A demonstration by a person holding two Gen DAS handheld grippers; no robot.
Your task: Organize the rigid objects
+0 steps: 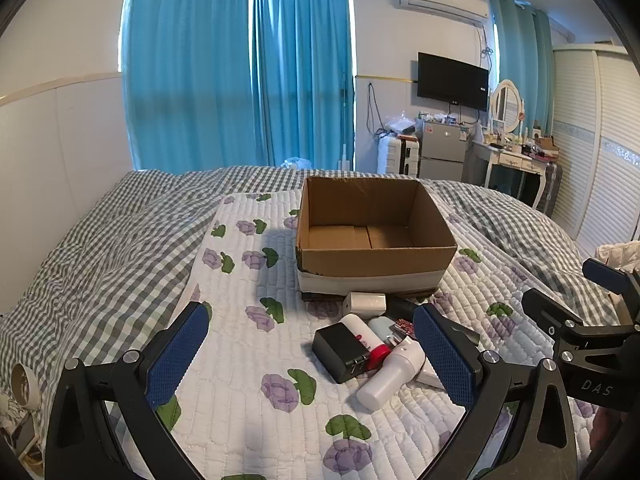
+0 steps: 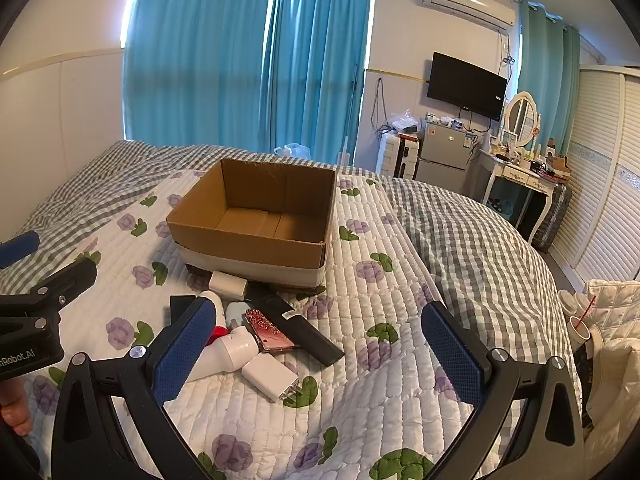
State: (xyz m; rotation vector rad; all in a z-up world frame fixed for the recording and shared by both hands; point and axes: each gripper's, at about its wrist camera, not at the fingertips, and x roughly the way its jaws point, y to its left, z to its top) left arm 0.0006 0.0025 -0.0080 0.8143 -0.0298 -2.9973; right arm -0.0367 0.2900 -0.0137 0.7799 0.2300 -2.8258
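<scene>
Blue-padded fingers of the left hand-held gripper [image 1: 312, 360] and the right hand-held gripper [image 2: 320, 352] both stand wide apart and hold nothing, probably because no item has been picked yet. Just beyond them, small hard things lie in a loose heap on the flowered quilt [image 2: 400, 280]: a black charger [image 1: 340, 350], a white bottle [image 1: 390, 376], a white plug [image 2: 270, 378] and a black bar [image 2: 300, 328], touching or overlapping. Farther on, the cardboard box [image 1: 372, 268] sits open and bare inside, close behind the heap, seemingly placed to receive them.
</scene>
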